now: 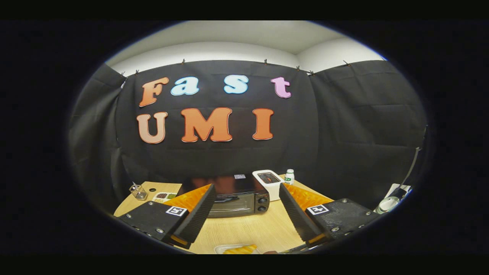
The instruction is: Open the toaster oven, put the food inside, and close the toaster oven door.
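The black toaster oven (237, 198) stands on the wooden table (244, 229) beyond my fingers, its glass door shut and two knobs on its right side. My gripper (246, 214) is open and held above the table, the oven showing in the wide gap between the fingers. Nothing is between the pads. A white plate (229, 249) with yellow food (241, 249) lies on the table close under the gripper, only partly seen.
A white appliance (269, 182) stands right of the oven, with a small white bottle (289, 176) behind it. At the table's far left are a small wire holder (138, 191) and a tray of small items (162, 196). A white object (387, 204) lies off the table at right.
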Tool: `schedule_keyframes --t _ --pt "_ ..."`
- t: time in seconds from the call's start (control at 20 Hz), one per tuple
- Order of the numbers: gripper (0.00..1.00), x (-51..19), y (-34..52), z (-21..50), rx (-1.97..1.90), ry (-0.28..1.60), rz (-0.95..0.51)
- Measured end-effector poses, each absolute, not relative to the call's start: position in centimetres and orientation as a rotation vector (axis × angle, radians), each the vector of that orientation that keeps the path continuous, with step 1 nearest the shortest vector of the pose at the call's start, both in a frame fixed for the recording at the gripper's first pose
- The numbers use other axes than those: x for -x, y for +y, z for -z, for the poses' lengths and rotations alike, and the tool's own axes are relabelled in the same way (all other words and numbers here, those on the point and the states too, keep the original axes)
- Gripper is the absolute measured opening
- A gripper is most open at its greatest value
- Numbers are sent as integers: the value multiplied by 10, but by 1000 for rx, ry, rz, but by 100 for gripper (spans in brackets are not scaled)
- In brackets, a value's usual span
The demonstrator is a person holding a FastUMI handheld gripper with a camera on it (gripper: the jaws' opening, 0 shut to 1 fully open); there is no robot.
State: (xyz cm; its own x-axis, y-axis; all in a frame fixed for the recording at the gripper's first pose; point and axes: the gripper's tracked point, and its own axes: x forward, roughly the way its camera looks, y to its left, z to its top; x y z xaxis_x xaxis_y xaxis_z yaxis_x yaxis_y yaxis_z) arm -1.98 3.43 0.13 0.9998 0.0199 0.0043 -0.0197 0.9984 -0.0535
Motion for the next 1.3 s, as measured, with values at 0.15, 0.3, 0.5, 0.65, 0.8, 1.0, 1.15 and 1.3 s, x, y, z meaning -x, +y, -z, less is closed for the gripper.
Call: schedule_keyframes --t 0.15,0.3,0.5,0.65,0.8,1.0,1.15,1.3 --pt "98 21 34 -2 57 -7 -16" --pt "98 23 36 -1 46 -7 -16" --pt "98 24 38 3 65 -7 -7" --pt "98 26 40 12 86 3 0" --pt "98 26 48 35 82 49 -14" --pt "98 29 56 80 116 148 -23" --pt "98 24 65 101 144 186 -34" --pt "98 7 79 113 166 206 -60"
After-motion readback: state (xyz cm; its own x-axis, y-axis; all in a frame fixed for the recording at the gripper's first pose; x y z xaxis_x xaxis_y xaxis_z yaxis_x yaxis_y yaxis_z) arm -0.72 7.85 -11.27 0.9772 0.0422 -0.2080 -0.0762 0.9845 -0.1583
